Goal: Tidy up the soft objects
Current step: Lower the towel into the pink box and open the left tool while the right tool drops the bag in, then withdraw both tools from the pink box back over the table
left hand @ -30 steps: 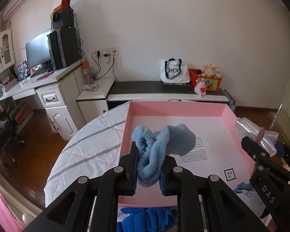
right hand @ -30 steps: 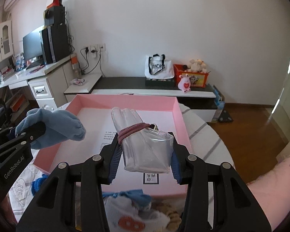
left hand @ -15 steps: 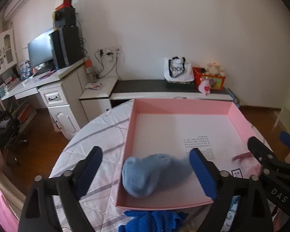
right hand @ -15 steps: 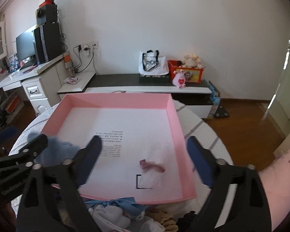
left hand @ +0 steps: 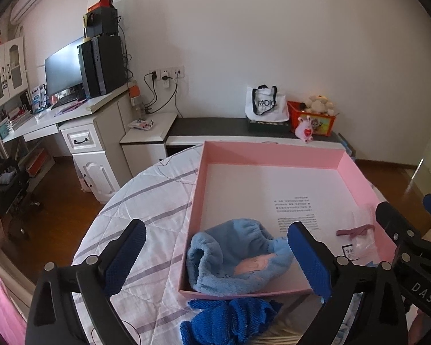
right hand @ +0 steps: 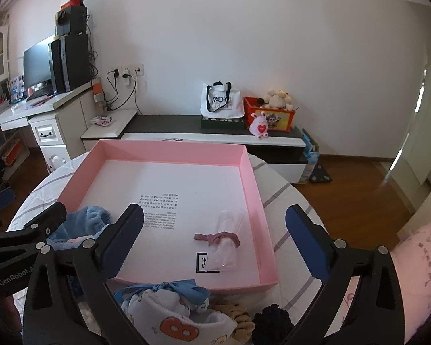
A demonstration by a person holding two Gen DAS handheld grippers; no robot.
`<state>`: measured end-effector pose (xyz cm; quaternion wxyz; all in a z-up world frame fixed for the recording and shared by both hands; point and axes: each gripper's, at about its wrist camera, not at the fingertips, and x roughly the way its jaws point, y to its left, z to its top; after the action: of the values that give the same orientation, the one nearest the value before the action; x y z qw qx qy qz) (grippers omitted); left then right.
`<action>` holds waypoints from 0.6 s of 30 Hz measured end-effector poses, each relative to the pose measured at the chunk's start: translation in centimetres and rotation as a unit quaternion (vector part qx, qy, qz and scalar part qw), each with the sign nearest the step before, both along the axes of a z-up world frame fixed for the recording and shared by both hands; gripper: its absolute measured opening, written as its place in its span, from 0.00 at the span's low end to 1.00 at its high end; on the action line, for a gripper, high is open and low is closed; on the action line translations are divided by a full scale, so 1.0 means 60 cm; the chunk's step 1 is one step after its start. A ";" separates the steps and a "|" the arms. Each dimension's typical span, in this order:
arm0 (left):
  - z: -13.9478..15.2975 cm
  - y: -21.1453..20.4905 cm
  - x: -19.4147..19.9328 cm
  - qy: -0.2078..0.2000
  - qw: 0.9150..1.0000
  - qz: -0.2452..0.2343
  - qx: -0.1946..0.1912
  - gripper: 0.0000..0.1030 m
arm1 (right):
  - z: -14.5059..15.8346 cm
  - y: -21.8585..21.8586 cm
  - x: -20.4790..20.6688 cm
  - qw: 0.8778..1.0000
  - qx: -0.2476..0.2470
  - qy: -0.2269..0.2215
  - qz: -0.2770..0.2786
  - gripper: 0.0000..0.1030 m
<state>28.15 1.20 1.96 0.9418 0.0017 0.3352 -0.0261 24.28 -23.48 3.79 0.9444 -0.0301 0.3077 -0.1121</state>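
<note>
Left wrist view: the left gripper (left hand: 215, 256) has its jaws wide and opening, gripping nothing. Below them a light blue fleece cap (left hand: 235, 261), crumpled, lies in the near left corner of the pink box (left hand: 273, 155), its long axis across the box.

Right wrist view: the right gripper (right hand: 214, 243) also has its jaws wide and opening, empty. A clear plastic glove (right hand: 225, 241), tied with a mauve band (right hand: 217, 237), lies flat near the right wall of the box, its long axis pointing away from the camera.

The white tote bag (right hand: 221, 102) reads "RADIO"; the left gripper (right hand: 11, 273) reads "GenRobot.AI".
</note>
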 end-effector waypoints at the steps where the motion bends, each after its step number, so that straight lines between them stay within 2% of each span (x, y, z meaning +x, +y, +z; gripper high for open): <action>1: 0.001 0.001 -0.004 -0.001 1.000 -0.001 -0.002 0.95 | 0.000 0.000 -0.002 1.000 0.000 -0.001 0.000 0.96; 18: 0.032 0.008 -0.062 -0.017 1.000 -0.007 -0.013 0.93 | 0.019 0.000 -0.042 1.000 -0.004 -0.017 -0.001 0.96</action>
<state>24.45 1.71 3.91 0.9470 -0.0081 0.3191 -0.0374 21.77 -23.49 4.94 0.9493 -0.0317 0.2912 -0.1146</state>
